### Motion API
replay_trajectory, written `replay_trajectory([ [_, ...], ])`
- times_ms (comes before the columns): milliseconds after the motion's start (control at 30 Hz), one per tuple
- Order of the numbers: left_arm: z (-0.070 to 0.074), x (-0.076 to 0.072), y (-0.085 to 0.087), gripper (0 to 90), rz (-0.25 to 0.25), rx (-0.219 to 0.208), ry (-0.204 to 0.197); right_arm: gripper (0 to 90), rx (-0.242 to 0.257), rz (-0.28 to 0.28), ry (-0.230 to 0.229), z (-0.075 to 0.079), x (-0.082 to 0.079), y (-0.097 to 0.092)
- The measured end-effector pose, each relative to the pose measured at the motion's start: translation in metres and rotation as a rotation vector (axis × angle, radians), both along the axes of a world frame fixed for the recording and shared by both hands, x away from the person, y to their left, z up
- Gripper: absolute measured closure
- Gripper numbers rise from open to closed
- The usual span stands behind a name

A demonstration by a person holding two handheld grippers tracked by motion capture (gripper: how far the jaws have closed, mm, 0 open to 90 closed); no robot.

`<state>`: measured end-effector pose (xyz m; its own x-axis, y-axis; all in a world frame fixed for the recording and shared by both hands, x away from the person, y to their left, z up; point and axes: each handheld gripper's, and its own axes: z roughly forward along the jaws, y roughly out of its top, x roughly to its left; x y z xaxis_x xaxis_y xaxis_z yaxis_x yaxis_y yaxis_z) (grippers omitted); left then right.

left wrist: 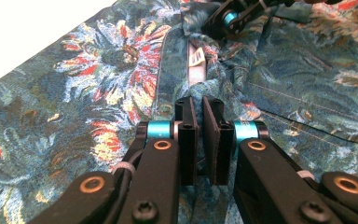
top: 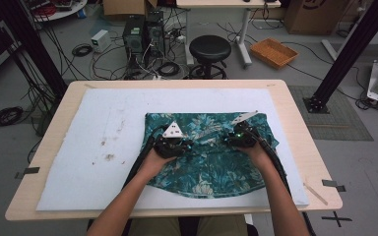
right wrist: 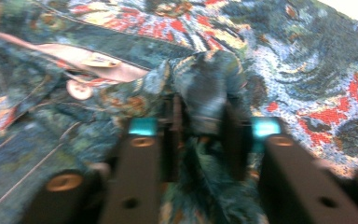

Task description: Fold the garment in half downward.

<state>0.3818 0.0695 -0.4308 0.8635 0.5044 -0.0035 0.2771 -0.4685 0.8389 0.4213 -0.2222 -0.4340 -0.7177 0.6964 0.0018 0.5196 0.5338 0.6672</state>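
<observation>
We see a teal floral garment (top: 209, 152) lying spread on a white foam mat (top: 103, 147) that covers most of the tabletop (top: 295, 105). The garment sits toward the right half of the mat, with its rounded hem nearest the person.

The left gripper (top: 171, 142) rests on the left part of the garment, held in the person's left hand (top: 153, 160). In the left gripper view its jaws stand nearly together, with a thin slit between them, low over the cloth; whether a fold is pinched in that slit we cannot tell. Just ahead of them on the garment lies a pinkish neck label (left wrist: 196, 63) beside a seam.

The right gripper (top: 240, 136) sits on the right part of the garment, well apart from the left one, in the person's right hand (top: 258, 153). The right gripper view is blurred, but it shows a bunched ridge of the garment (right wrist: 207, 88) standing up between the jaws, which are clamped on it. To the left of that ridge we see a pale button (right wrist: 78, 89) and a pink inner facing (right wrist: 84, 58) of the garment.
</observation>
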Motion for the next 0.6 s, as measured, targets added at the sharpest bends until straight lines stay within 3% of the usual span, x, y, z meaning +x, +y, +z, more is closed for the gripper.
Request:
replay_trajectory([
  [100,0.004,-0.002,0.004,84.3,0.006,-0.012,0.005,81.7,0.021,0.014,-0.056,0.005,-0.008,-0.001],
  [133,0.004,-0.002,0.004,84.0,0.006,-0.012,0.005,81.7,0.021,0.014,-0.056,0.005,-0.008,-0.001],
  [167,0.005,-0.003,0.005,82.7,0.011,-0.018,0.005,81.9,0.045,0.022,-0.085,0.008,-0.013,-0.002],
  [200,0.007,-0.003,0.007,82.7,0.02,-0.025,0.007,81.9,0.045,0.022,-0.085,0.008,-0.013,-0.002],
  [233,0.01,-0.004,0.009,74.5,0.031,-0.043,0.011,82.2,0.066,0.027,-0.112,0.012,-0.018,-0.004],
  [267,0.013,-0.005,0.011,74.5,0.044,-0.065,0.006,82.2,0.066,0.027,-0.112,0.012,-0.018,-0.004],
  [300,0.02,-0.006,0.015,60.2,0.077,-0.096,-0.021,82.3,0.113,0.037,-0.134,0.017,-0.024,-0.006],
  [333,0.02,-0.006,0.015,55.5,0.077,-0.096,-0.021,82.3,0.113,0.037,-0.134,0.017,-0.024,-0.006],
  [367,0.025,-0.005,0.018,50.7,0.086,-0.117,-0.045,82.4,0.146,0.049,-0.168,0.021,-0.029,-0.007],
  [467,0.027,-0.002,0.019,35.6,0.09,-0.13,-0.039,82.5,0.18,0.056,-0.188,0.025,-0.033,-0.009],
  [600,0.02,0.005,0.016,28.6,0.052,-0.106,-0.001,82.5,0.207,0.068,-0.208,0.027,-0.039,-0.011],
])
